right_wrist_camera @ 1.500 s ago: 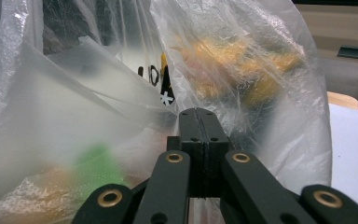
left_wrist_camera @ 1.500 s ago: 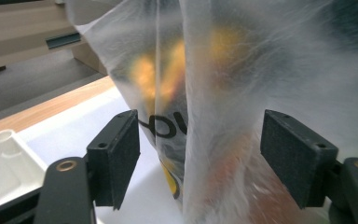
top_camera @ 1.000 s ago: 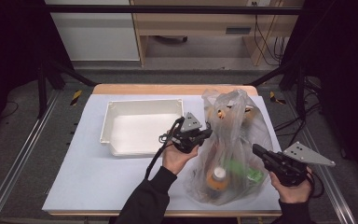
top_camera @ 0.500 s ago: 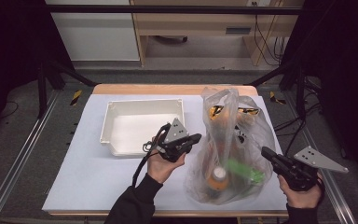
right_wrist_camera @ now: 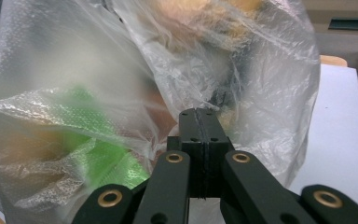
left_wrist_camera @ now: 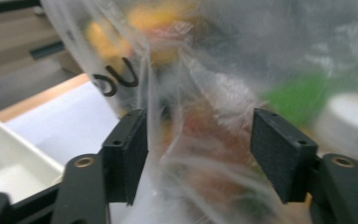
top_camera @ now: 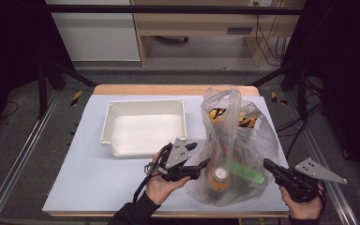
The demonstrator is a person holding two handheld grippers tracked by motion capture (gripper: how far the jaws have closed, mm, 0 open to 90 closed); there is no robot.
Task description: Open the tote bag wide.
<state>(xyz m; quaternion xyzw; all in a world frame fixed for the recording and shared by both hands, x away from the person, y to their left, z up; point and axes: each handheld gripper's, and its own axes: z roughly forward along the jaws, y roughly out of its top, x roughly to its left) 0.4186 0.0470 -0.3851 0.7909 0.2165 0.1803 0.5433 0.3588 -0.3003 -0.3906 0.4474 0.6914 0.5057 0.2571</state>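
Bag [top_camera: 236,154]: clear plastic, standing upright on the right half of the surface [top_camera: 93,187], just right of the white tray [top_camera: 143,126]. Contents seen through the film: an orange bottle with a white cap [top_camera: 219,177], a green item [top_camera: 246,171], yellow packaging near the top.

Left gripper [top_camera: 199,157]: at the bag's left side; fingers [left_wrist_camera: 130,151] have just been opening and stand apart, folds of bag film lying between them, not pinched.

Right gripper [top_camera: 268,165]: at the bag's lower right side; fingers [right_wrist_camera: 200,135] pressed fully together, tips against the film, nothing visibly caught.
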